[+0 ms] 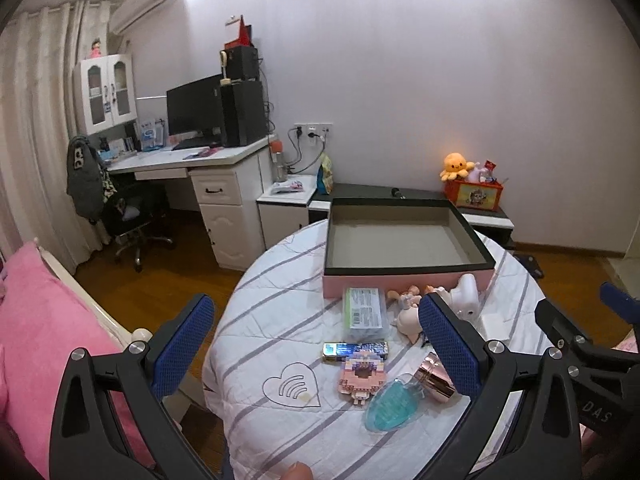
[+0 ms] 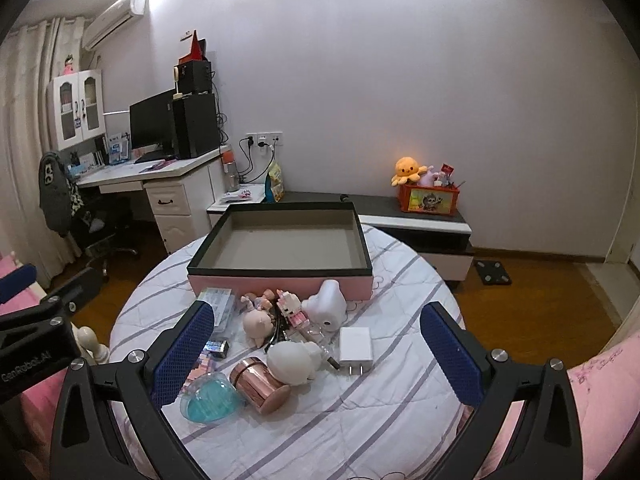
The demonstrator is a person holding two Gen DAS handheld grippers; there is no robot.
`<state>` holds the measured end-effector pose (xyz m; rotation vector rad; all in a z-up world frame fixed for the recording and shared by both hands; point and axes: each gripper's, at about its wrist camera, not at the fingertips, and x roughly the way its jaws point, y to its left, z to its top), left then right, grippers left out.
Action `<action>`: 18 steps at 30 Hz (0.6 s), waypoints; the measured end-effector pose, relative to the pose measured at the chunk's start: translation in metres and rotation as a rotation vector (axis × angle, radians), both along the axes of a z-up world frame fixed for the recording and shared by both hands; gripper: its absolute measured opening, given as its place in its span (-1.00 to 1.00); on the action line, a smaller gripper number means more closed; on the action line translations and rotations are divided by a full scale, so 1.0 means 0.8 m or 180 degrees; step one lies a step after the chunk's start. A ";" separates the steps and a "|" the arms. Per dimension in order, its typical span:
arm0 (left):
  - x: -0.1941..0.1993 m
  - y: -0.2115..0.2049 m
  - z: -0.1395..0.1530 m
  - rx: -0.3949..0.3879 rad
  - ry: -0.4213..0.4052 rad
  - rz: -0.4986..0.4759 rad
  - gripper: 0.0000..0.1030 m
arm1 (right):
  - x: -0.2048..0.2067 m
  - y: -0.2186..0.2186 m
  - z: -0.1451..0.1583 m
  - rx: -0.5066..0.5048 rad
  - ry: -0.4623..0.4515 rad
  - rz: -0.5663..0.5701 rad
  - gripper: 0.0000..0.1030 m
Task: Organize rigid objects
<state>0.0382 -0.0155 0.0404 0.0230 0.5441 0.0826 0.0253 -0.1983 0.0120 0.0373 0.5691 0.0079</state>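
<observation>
Striped desk is carrying an empty pink box; every trinket is lying before it. We are holding both claws, left claw and right claw, released, nothing sorted yet.

The right hand-held gripper hangs wide apart over a round desk with a striped cloth. Between its blue fingers lie a rose-gold jar, a teal heart-shaped case, a white charger and small figurines. Behind them sits an empty pink box.
</observation>
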 end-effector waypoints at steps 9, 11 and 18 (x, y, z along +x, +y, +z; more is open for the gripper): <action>0.009 -0.003 0.008 -0.0038 -0.0072 -0.0094 1.00 | 0.003 -0.001 0.004 0.0006 -0.0048 -0.0068 1.00; 0.006 -0.001 0.011 -0.0047 -0.0107 -0.0084 1.00 | 0.003 0.003 0.008 -0.0005 -0.0068 -0.0059 1.00; -0.011 0.010 0.019 -0.0128 -0.0207 -0.0056 1.00 | -0.015 0.013 0.024 -0.0070 -0.0195 -0.0061 1.00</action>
